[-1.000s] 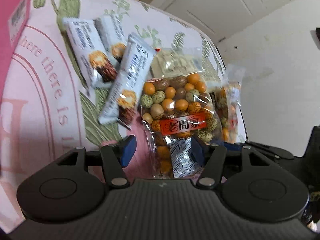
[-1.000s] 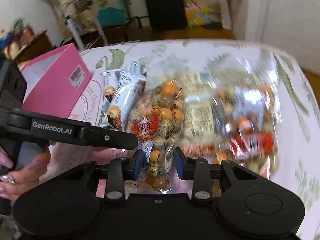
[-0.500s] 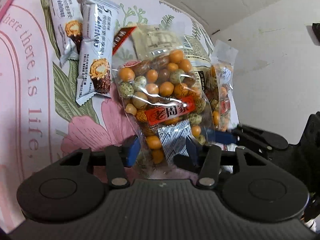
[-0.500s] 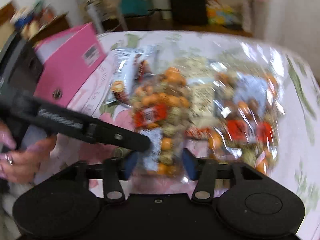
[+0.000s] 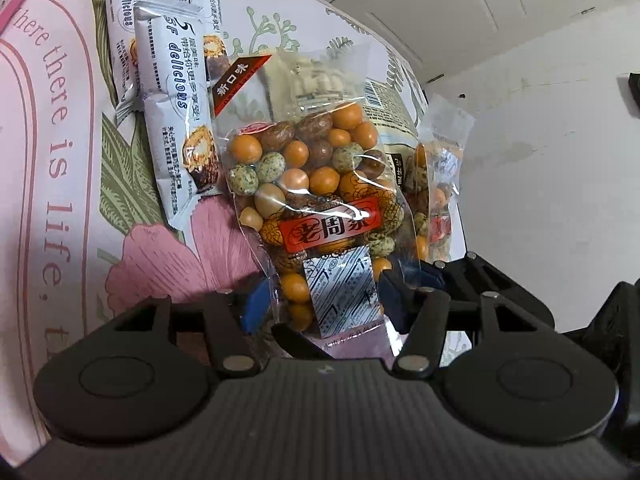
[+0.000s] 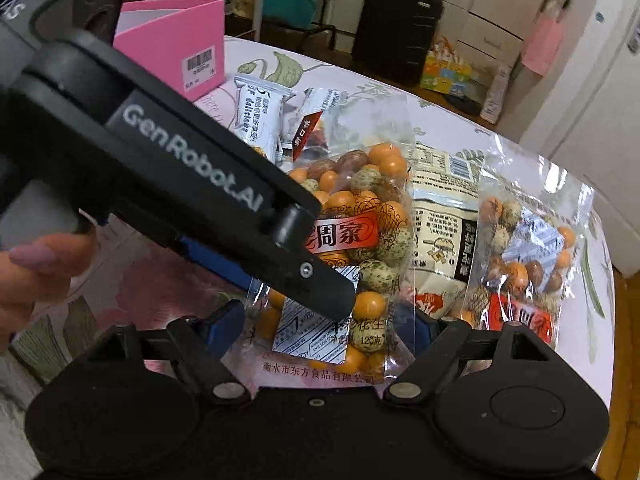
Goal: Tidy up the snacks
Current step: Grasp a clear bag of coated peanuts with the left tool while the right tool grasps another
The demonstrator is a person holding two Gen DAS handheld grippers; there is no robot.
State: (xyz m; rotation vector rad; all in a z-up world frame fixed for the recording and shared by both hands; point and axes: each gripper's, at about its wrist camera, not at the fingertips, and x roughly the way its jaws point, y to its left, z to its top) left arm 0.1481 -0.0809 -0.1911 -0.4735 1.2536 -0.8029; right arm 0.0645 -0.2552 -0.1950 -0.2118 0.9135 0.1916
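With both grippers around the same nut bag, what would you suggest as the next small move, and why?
Probably close the left gripper on the nut bag: its opening jaws straddle the bag's lower end, and the right gripper is opening, letting go.

Two clear bags of coloured coated peanuts lie on the floral tablecloth: the near peanut bag, with a red label, and a second peanut bag off to the right. Between them sits one cream pouch (its contents cannot be made out). White bar wrappers number at least two, overlapping, possibly three. One pink box stands at the far edge.
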